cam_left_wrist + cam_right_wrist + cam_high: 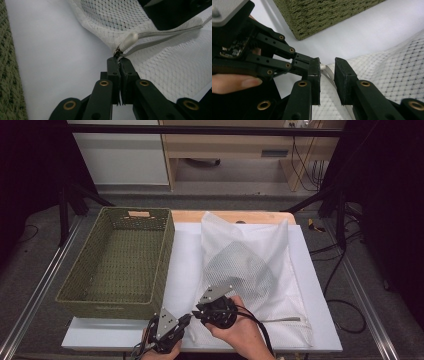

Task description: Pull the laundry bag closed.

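Your left tongs are pressed together, pinching the metal base of the white zipper pull at the near corner of the mesh laundry bag. Your right tongs sit just beside them, spread, straddling the grey zipper tape. The bag lies flat on the white table. Farther left stands the green woven basket, touching nothing you hold.
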Motion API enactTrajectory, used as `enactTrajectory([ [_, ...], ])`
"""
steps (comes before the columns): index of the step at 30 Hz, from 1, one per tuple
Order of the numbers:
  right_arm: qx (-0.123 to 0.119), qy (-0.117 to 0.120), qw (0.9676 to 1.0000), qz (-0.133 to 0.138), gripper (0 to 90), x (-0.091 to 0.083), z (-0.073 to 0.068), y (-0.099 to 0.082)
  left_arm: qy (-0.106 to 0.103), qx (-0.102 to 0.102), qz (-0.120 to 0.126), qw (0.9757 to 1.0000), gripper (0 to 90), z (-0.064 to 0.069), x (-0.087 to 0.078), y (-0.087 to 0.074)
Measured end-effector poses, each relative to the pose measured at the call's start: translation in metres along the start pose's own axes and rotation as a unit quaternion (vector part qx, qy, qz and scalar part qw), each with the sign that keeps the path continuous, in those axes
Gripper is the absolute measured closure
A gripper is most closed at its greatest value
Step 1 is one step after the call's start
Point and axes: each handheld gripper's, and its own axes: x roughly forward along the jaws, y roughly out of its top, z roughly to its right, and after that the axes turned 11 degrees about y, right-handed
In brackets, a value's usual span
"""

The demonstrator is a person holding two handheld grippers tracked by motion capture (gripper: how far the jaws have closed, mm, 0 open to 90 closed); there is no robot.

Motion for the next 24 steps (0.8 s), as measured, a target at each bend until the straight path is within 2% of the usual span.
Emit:
enactTrajectory([
  [8, 0.022, 0.008, 0.9997, 0.000, 75.2, 0.013, 0.001, 0.006, 0.001, 0.005, 0.001, 1.0000, 87.8, 0.000, 0.000, 0.001],
  [15, 0.030, 0.009, 0.9995, -0.010, 76.1, 0.021, 0.003, 0.008, 0.001, 0.002, 0.003, 1.0000, 87.8, 0.000, -0.001, 0.002],
  [24, 0.040, 0.007, 0.9989, -0.024, 79.8, 0.022, 0.003, 0.002, 0.006, 0.000, 0.008, 1.0000, 87.7, -0.002, -0.002, 0.002],
])
